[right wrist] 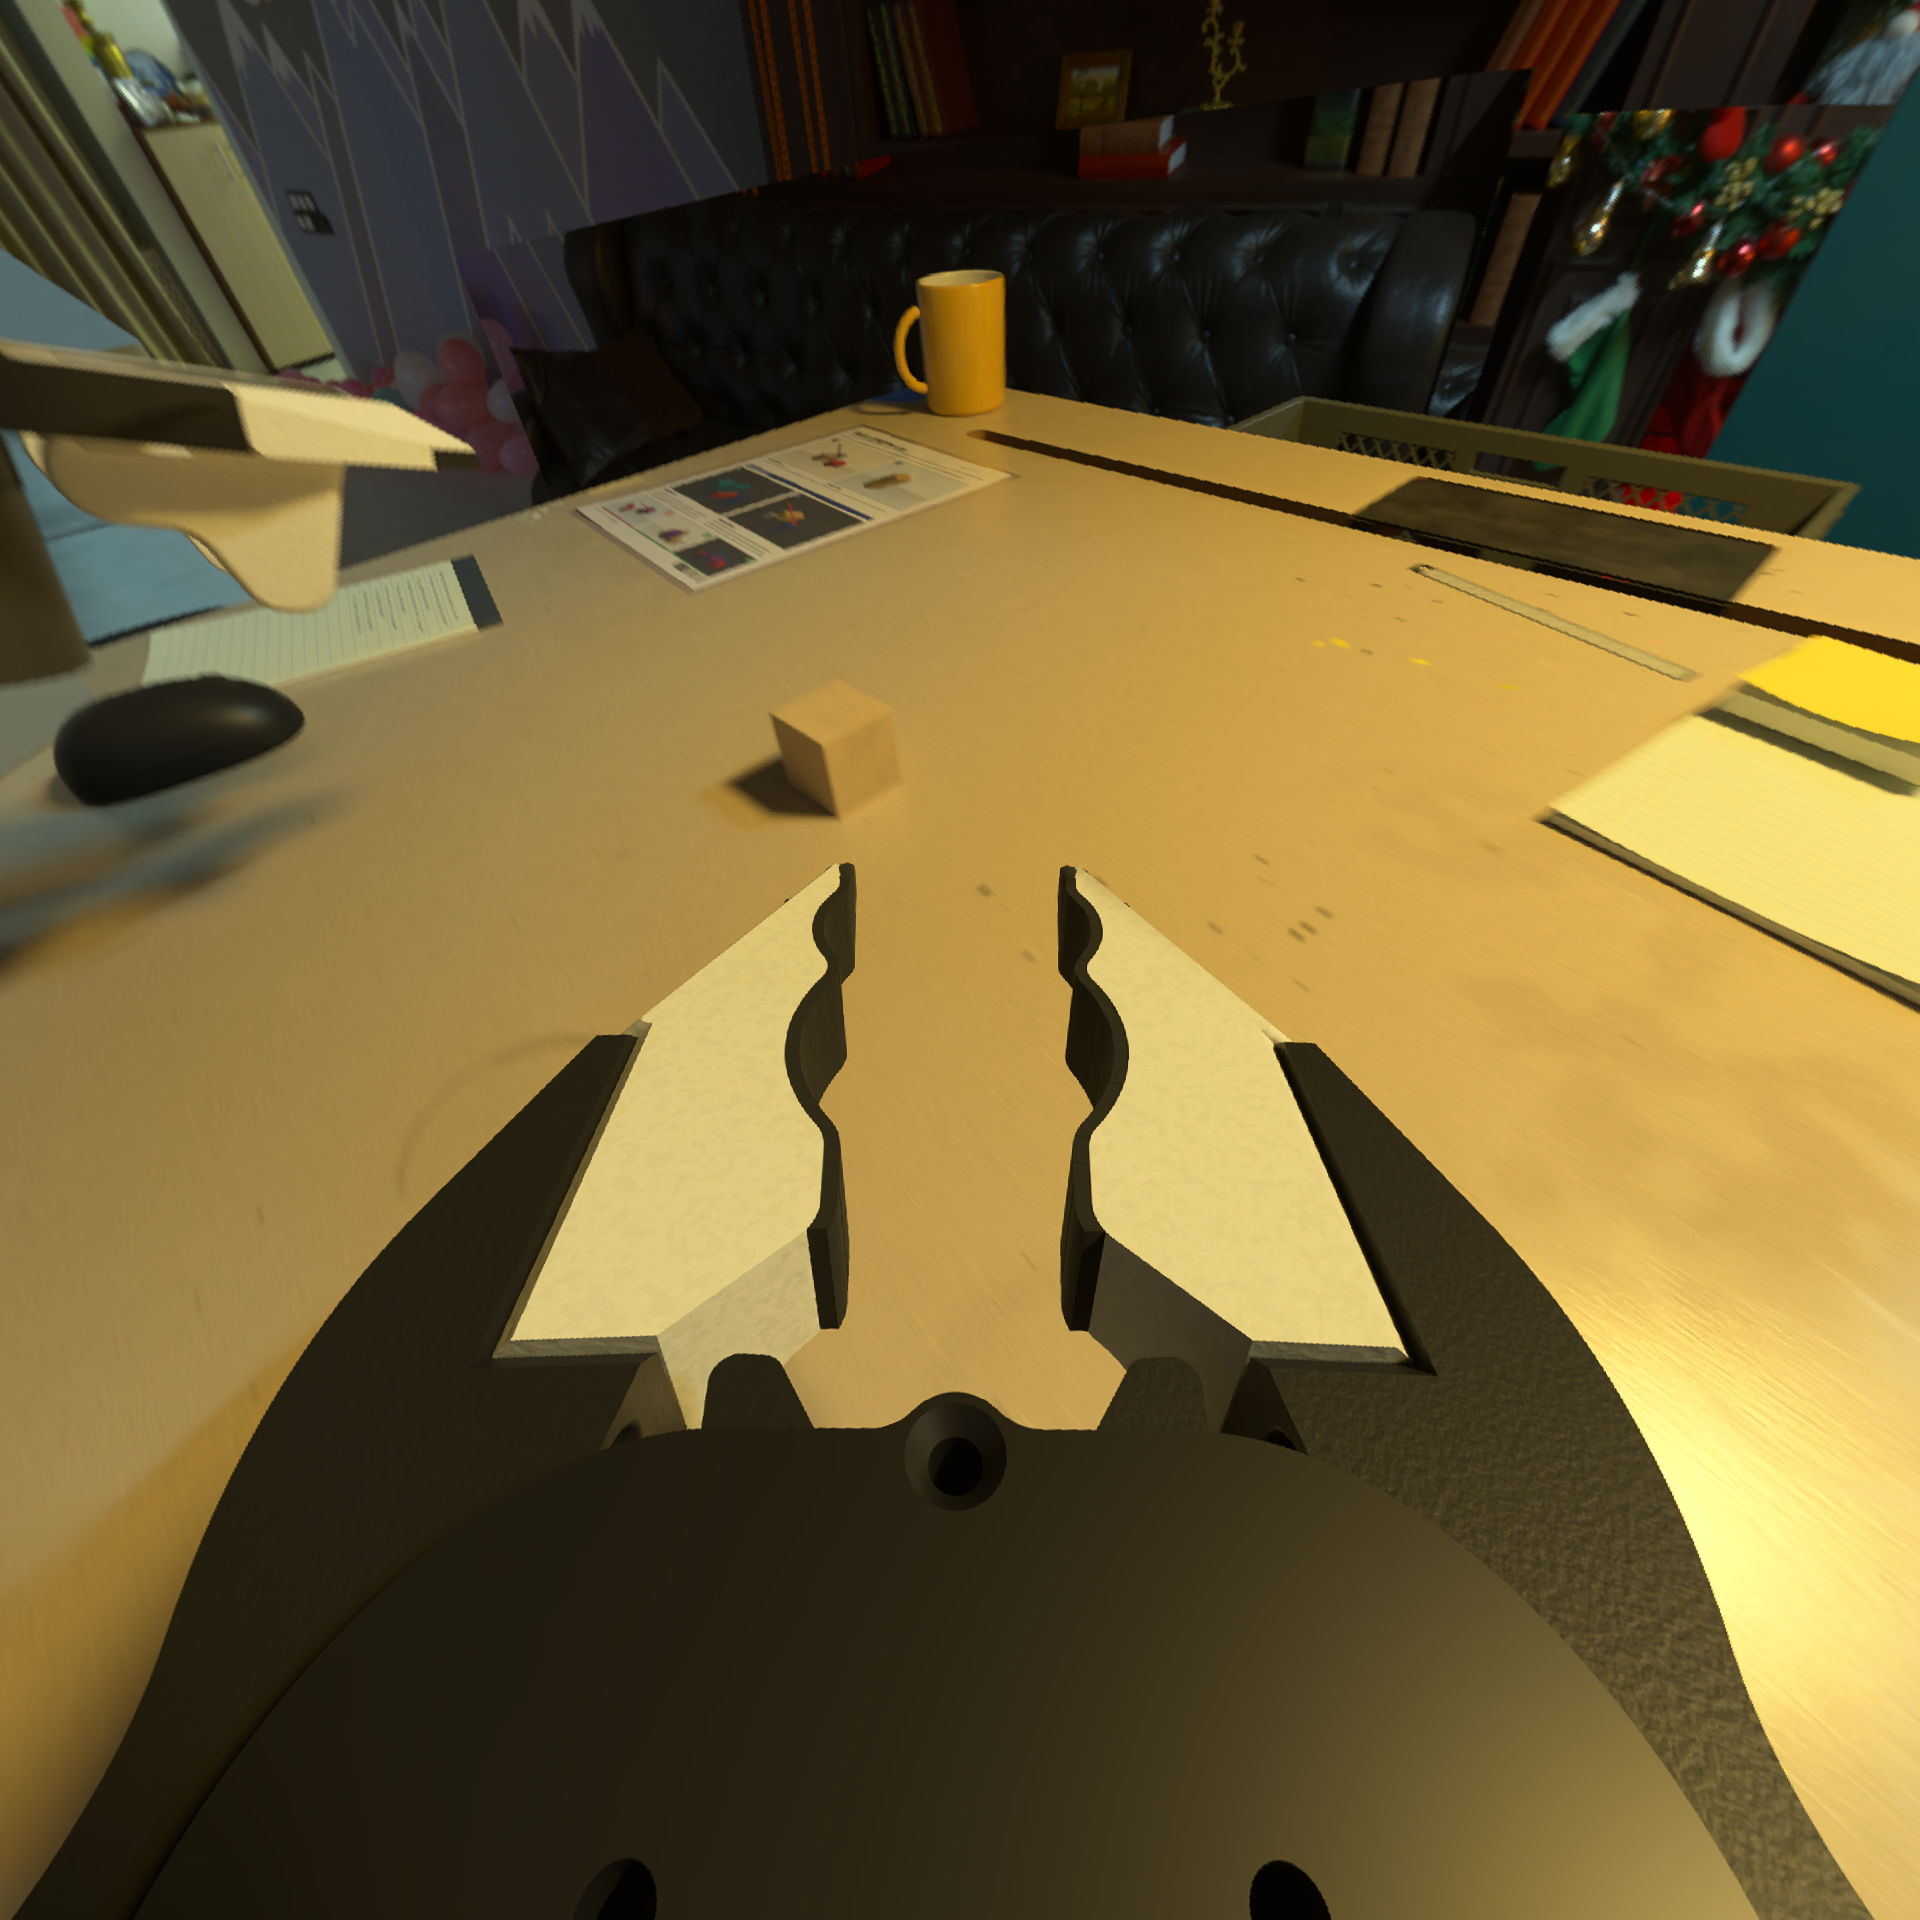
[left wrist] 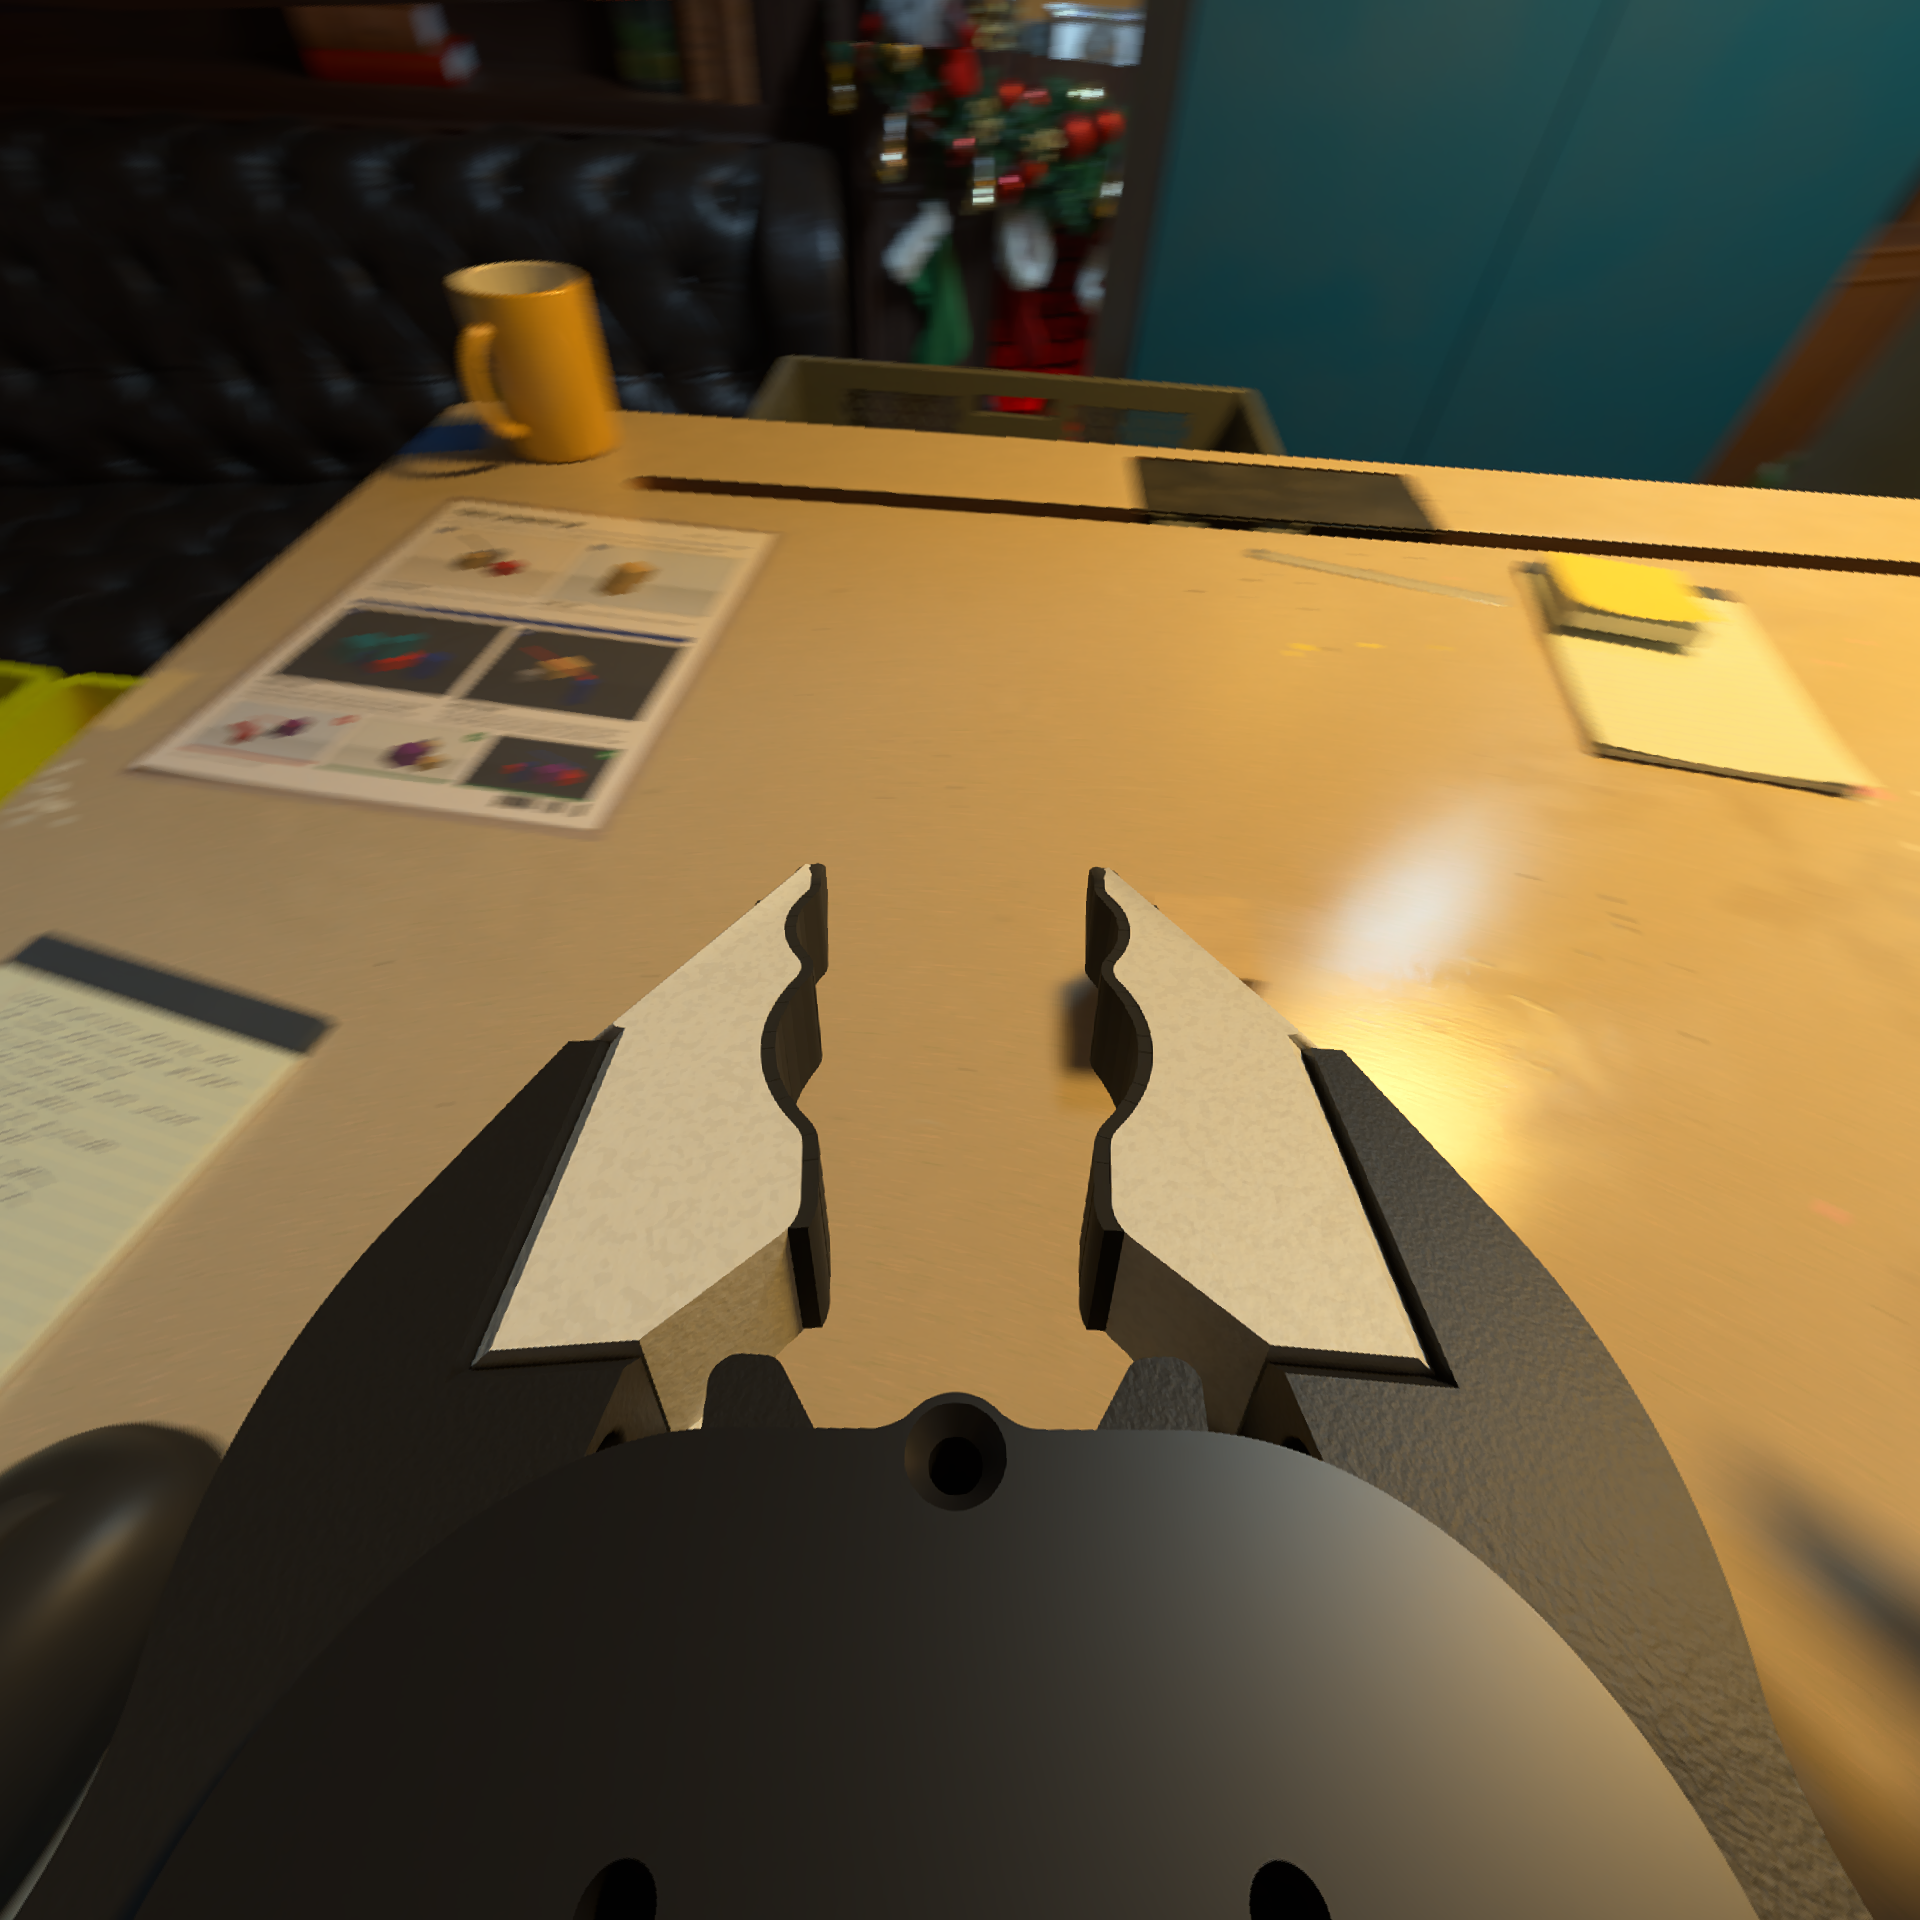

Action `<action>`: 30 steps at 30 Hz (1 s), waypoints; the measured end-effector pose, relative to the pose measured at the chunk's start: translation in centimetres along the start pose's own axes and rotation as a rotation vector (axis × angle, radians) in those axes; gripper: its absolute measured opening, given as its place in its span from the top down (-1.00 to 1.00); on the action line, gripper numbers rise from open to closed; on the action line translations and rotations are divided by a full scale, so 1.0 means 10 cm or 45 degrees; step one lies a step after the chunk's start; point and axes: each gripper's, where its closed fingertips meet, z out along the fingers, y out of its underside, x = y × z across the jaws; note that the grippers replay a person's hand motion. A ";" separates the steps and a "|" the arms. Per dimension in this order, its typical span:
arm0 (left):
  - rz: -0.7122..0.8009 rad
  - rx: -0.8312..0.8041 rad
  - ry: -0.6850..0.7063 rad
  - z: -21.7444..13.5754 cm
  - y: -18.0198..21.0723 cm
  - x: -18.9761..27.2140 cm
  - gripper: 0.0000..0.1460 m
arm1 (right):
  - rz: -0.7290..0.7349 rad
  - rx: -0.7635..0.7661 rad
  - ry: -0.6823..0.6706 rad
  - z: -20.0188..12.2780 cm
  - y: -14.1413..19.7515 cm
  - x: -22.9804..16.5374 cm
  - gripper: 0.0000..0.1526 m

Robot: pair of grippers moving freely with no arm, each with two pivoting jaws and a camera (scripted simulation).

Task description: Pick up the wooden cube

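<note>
My right tool (right wrist: 956,883) is spread and empty, the cube (right wrist: 836,756) mid-desk (right wrist: 1143,727) just ahead-left — light, stiff wood, I'd judge — so I'd pinch two opposite flat faces.

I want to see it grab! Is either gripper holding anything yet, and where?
Nothing is held. The left gripper and right gripper are open; the cube sits on the table.

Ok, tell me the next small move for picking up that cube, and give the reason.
Probably ease the right gripper forward and slightly to its left. Its jaws are open and hold nothing, and the wooden cube sits untouched on the table just ahead, left of the gap's line. The cube cannot be made out in the left wrist view, so the right one seems better placed.
</note>
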 end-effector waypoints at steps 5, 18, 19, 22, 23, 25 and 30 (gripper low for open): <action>0.037 0.042 0.334 -0.40 0.07 1.26 0.31 | 0.018 0.014 0.096 -0.87 0.33 0.71 0.53; -0.006 -0.027 0.598 -0.28 0.86 2.55 0.31 | 0.187 0.104 0.253 -1.84 0.74 1.38 0.45; 0.000 -0.027 0.588 -0.23 0.86 2.54 0.31 | 0.189 0.095 0.248 -1.80 0.73 1.39 0.42; 0.025 -0.034 0.567 -0.11 0.82 2.51 0.31 | 0.168 0.079 0.231 -1.71 0.70 1.41 0.38; 0.024 -0.034 0.576 -0.10 0.82 2.51 0.31 | 0.142 0.082 0.243 -1.70 0.68 1.42 0.37; 0.045 -0.044 0.570 -0.08 0.82 2.50 0.31 | 0.127 0.126 0.228 -1.66 0.60 1.42 0.38; 0.083 -0.086 0.520 -0.09 0.89 2.40 0.31 | 0.088 0.156 0.184 -1.49 0.48 1.43 0.40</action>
